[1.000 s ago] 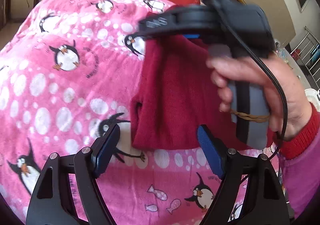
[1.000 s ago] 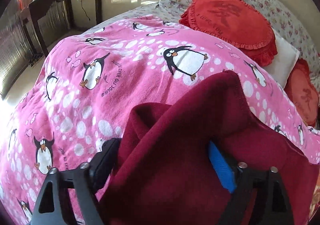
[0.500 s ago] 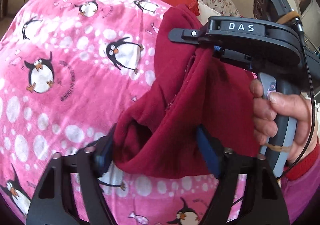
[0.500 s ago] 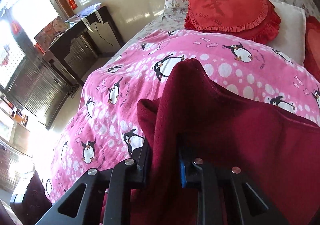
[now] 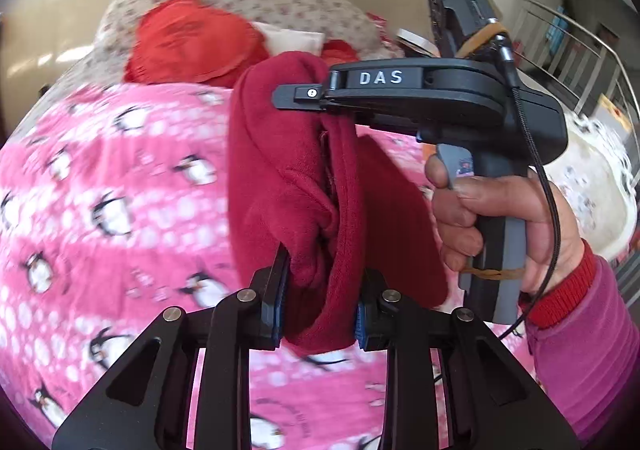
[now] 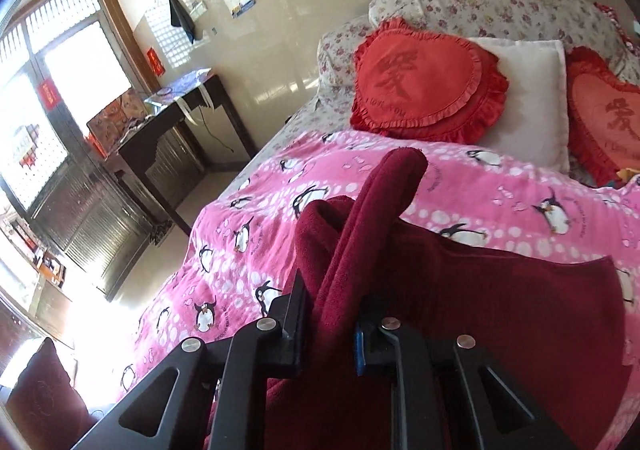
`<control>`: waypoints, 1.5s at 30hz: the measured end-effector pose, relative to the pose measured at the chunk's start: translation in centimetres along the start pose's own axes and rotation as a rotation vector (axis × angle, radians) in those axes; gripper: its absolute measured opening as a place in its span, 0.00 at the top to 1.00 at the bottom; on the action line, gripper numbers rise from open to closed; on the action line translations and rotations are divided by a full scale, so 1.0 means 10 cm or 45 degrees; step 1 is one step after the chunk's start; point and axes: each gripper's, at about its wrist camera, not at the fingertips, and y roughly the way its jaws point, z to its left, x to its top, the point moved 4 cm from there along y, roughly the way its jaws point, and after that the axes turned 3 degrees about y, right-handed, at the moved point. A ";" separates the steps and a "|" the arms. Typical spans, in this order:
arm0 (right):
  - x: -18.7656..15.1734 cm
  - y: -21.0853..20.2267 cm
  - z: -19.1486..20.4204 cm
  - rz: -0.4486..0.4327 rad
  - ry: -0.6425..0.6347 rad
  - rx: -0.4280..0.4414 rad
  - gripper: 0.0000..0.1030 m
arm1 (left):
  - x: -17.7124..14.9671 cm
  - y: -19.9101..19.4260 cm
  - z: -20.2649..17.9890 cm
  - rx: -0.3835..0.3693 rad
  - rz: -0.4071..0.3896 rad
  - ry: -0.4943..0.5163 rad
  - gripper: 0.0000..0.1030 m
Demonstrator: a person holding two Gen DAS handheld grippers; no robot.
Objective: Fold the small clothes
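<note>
the left claw (image 5: 320, 304) is pinched nearly shut on a thick bunch at the lower end of the dark red garment (image 5: 296, 185), its blue pads pressed into the fleece on both sides. from there the cloth rises almost straight up and away to the right claw (image 5: 316, 105), which grips the upper end from the side with its jaws closed on the fabric. so the garment hangs in the air between the two claws, its long axis running roughly vertical in the left wrist view, left claw low and near, right claw high and further off. neither end touches the bed. my judgement is that the coming move depends on this line: the two held ends must be brought down together and laid flat on the pink penguin blanket (image 5: 104, 209) below and to the left.

the right wrist view shows what the left cannot: beyond the right claw (image 6: 330, 326), a rolled edge of the garment (image 6: 384, 193) stands up like a tongue, and a broad panel spreads to the right over the blanket (image 6: 500, 185), with heart-shaped red cushions (image 6: 424, 85) further back at the head of the bed. the left view alone shows the person's right hand (image 5: 492, 217) on the handle.
</note>
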 end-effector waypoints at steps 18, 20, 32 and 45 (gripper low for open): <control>-0.60 -0.86 -1.84 -0.042 0.386 -0.311 0.70 | -0.08 0.83 -1.35 -0.120 0.248 0.297 0.47; -0.56 -1.02 -1.75 -0.072 0.350 -0.336 0.68 | -0.11 0.58 -1.29 -0.091 0.201 0.345 0.47; -1.17 -0.83 -1.17 0.128 0.284 -0.248 0.65 | -0.27 0.74 -0.49 0.183 0.253 0.235 0.46; -1.27 -1.11 -1.32 0.033 0.329 -0.264 0.84 | -0.18 0.69 -0.62 0.199 0.185 0.262 0.46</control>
